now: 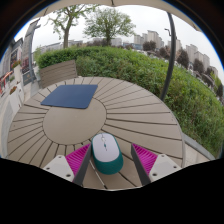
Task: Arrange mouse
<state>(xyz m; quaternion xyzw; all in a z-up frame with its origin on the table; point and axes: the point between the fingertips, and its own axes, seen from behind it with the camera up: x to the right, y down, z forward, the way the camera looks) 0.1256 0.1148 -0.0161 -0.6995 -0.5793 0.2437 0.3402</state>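
Here, mouse (106,152) between open jaws.

round slatted table (60,125): blue mousepad (69,96), mouse (105,150).

White-and-teal mouse (106,152), apparently navy mat (70,96).

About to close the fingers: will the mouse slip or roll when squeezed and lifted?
The mouse sits flat on the slatted table between the open gripper, so rolling seems unlikely. Its domed, smooth-looking shell may squirt forward. It looks rigid and probably light.
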